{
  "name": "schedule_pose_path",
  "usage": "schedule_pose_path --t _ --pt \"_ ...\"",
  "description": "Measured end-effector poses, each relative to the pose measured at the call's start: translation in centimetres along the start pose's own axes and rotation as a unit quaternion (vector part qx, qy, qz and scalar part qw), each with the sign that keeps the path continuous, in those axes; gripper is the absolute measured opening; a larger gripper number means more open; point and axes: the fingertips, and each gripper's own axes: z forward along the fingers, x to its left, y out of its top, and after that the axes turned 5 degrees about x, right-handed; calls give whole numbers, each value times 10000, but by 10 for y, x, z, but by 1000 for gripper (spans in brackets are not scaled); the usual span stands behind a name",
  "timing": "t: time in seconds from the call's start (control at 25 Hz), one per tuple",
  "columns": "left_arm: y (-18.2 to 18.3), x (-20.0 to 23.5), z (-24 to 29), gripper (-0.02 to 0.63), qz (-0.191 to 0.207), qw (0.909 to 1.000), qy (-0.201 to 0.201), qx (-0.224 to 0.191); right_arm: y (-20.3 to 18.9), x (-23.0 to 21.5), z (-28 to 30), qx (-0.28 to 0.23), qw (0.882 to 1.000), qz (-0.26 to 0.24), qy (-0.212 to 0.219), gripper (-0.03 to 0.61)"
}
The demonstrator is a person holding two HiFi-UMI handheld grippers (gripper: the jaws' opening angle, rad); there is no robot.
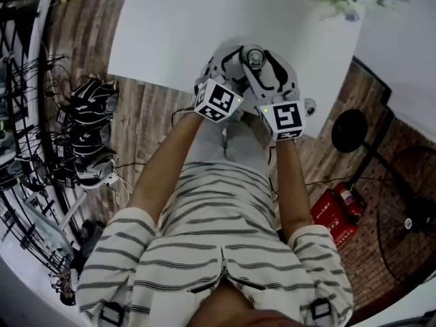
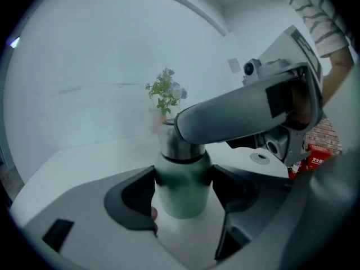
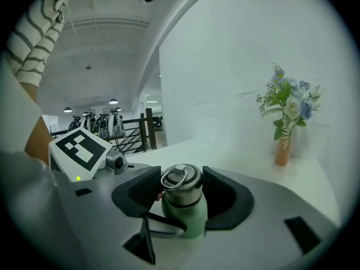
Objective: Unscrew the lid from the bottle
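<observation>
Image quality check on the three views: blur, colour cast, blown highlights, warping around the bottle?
Head view: strong fisheye bending, white table blown out, bottle tiny. Left gripper view: bluish cast, bottle's green body soft, right gripper crosses over the top of the lid. Right gripper view: sharpest, lid crisp, flowers slightly soft, black vignette at the corners.

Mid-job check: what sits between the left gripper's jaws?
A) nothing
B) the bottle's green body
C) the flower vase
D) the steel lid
B: in the left gripper view, the left gripper has its jaws clamped on the green body, below the steel lid.
</observation>
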Motion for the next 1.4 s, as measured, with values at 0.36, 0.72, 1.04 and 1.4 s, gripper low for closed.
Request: schedule_pose_path --t 0.36,0.72,1.04,1.4 --pt "1 0 2 316 12 10000 -35 24 0 0 0 11 9954 -490 820 236" --pt "-1 0 -1 316 27 10000 -58 36 0 6 -1 231 9648 -1381 2225 239" --pt "1 -1 0 316 39 10000 -71 35 -5 7 -3 853 9111 -2248 3348 239" --pt "-1 0 1 316 51 9999 -117 79 -4 6 -1 1003 9060 -2210 3469 245"
